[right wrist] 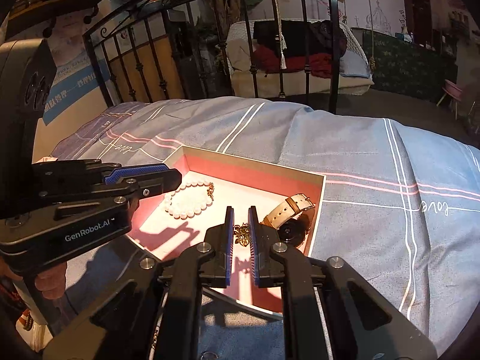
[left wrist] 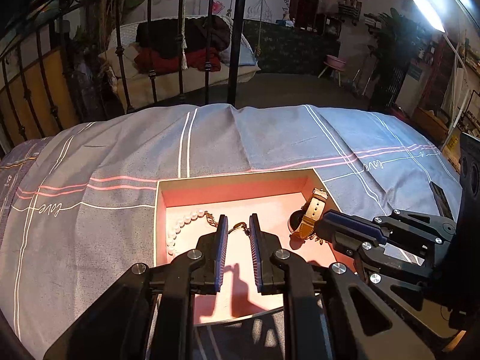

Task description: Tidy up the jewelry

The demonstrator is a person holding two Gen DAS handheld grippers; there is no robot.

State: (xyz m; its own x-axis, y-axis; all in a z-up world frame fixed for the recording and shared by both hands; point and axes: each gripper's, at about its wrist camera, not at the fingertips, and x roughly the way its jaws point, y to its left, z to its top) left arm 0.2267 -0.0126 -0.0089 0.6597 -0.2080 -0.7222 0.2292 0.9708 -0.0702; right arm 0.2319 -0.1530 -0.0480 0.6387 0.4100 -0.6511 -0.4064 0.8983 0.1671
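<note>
A shallow pink box (left wrist: 234, 187) (right wrist: 249, 165) lies on the bed. In it lie a pearl bracelet (left wrist: 181, 226) (right wrist: 186, 199), a watch with a tan strap (left wrist: 310, 214) (right wrist: 288, 213) and a gold chain piece (right wrist: 241, 234) (left wrist: 240, 226). My left gripper (left wrist: 238, 219) is open above the box floor, with a small gold piece just beyond its tips. My right gripper (right wrist: 240, 210) is open a little, its jaws on either side of the gold chain piece, beside the watch. Each gripper shows in the other's view (left wrist: 345, 225) (right wrist: 144, 177).
The box rests on a grey-blue checked bedspread (left wrist: 270, 138) (right wrist: 375, 165). A black iron bed frame (left wrist: 180, 45) (right wrist: 270, 45) stands behind it. A second bed with dark and red clothes (left wrist: 180, 48) lies beyond.
</note>
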